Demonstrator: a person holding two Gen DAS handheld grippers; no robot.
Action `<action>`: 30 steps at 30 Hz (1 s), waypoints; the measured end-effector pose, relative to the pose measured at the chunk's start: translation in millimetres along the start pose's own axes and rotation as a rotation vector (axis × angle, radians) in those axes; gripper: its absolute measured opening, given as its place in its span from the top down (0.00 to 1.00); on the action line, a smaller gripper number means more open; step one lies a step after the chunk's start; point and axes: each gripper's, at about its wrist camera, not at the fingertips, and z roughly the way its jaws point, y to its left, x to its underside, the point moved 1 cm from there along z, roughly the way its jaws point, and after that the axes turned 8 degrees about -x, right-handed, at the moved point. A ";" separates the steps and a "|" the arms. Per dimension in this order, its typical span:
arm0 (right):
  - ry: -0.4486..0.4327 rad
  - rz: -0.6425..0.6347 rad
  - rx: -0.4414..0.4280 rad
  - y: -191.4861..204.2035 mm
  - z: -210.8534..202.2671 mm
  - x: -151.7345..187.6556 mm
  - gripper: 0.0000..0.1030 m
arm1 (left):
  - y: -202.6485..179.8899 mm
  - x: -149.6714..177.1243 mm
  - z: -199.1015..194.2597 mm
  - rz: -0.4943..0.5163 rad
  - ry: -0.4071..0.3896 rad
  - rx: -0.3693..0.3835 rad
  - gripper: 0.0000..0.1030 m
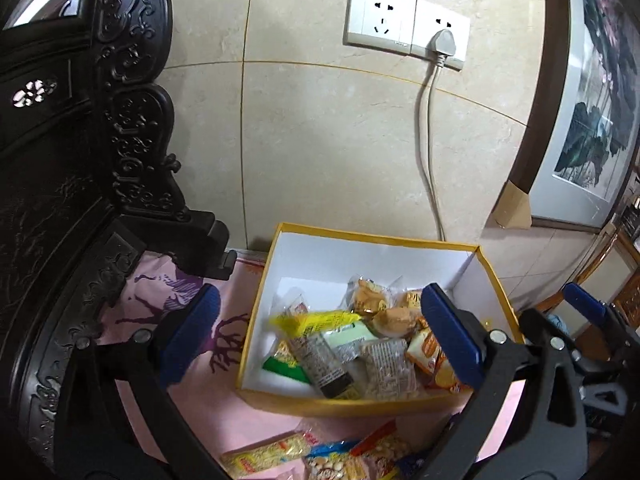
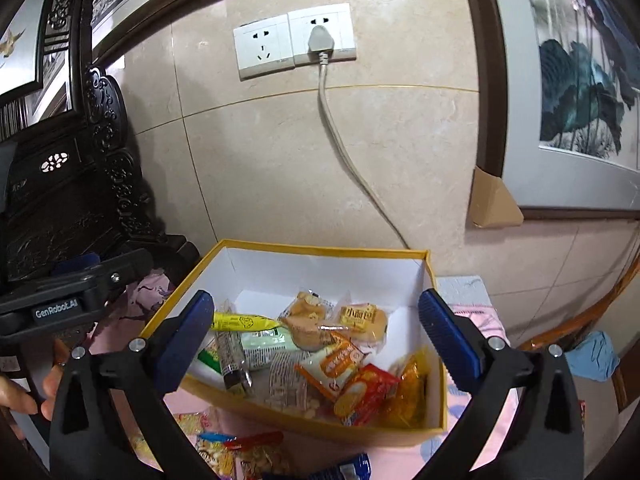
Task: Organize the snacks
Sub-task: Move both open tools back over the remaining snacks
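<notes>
Wall sockets with grey plug, carved dark furniture, framed painting, pink cloth

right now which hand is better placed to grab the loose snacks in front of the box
Marginally the left. Both tongs, left and right, are open and empty over the yellow box. The loose packets lie centred below the left, but low and left of the right.

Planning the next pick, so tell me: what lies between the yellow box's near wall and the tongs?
In both wrist views, loose snack packets lie on the pink cloth before the yellow box; both tongs stand open, empty.
</notes>
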 end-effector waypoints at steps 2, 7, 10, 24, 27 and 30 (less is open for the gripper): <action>0.007 0.009 0.005 -1.8 -8.3 4.5 0.01 | 2.6 3.9 -6.5 0.000 0.007 0.001 0.02; 0.032 0.032 0.016 -4.9 -23.8 17.7 0.01 | 14.6 20.4 -23.7 -0.029 0.034 0.007 0.02; 0.044 0.044 0.026 -5.8 -34.3 26.7 0.01 | 19.8 31.0 -34.1 -0.020 0.042 0.002 0.02; 0.186 0.133 0.037 0.4 -53.4 92.7 0.01 | 27.0 91.6 -54.6 0.066 0.192 -0.052 0.02; 0.216 0.155 0.039 1.4 -56.2 107.4 0.01 | 26.8 103.1 -55.1 0.083 0.222 -0.061 0.02; 0.239 0.161 0.044 2.4 -60.9 119.2 0.01 | 26.6 110.0 -59.0 0.086 0.230 -0.060 0.02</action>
